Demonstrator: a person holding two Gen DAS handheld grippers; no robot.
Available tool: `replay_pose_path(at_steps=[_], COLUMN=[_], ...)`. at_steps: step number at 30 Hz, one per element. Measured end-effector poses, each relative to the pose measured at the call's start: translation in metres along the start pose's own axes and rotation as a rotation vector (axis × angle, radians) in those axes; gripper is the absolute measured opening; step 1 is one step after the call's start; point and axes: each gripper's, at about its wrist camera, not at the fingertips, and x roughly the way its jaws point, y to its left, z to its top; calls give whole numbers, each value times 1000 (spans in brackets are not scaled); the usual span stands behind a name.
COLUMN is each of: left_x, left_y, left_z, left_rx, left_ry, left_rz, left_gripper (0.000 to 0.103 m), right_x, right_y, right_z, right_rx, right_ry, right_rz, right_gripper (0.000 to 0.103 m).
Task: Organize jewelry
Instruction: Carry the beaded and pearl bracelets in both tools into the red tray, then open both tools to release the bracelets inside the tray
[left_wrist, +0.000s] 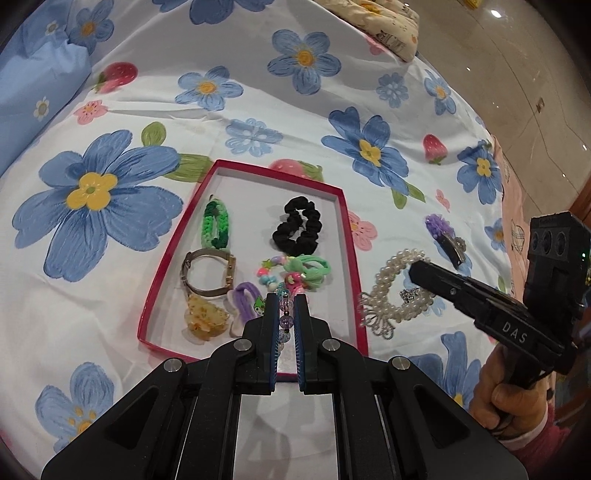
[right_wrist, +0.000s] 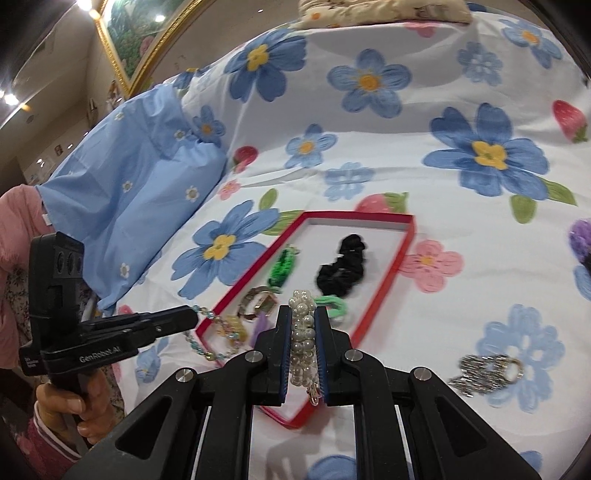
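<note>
A red-rimmed tray lies on a bed covered with a flowered sheet, roughly midway across the sheet. Inside it, along the far side, sit a green woven bracelet and a black scrunchie; nearer are a metal bangle watch, an amber hair claw, a purple hair tie and a tangle of green and pink hair ties.

The left gripper is clamped on a beaded bracelet of clear and purple beads, held over the near edge of the tray; in the right wrist view the strand droops across the tray's near corner.

The right gripper is pinched on a pearl bracelet, whose pearls run between its jaws. In the left wrist view this pearl bracelet is just beside the tray's right rim, over the sheet, with a silver butterfly charm at its near end.

Well to the right on the sheet lie a purple hair clip and a silver sparkly piece, too blurred to name. A blue pillow rests at the bed's left edge.
</note>
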Motion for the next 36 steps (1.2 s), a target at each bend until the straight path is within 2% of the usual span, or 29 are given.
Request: replay_pose_path(at_steps=[13,25,36], left_x=[16,39,52], left_y=[38,68,80], left_z=[-8,-16,-19], left_rx=[-76,-119,-139], left_ry=[38,80,108], left_rz=[18,80,113], left_gripper=[6,6,6], right_x=[46,74,88], right_y=[23,-7,-9], right_z=[-10,-22,-23], right_rx=[-22,6,-33], right_ry=[92,165,202], right_rz=[69,-19,-58], right_gripper=[12,12,12])
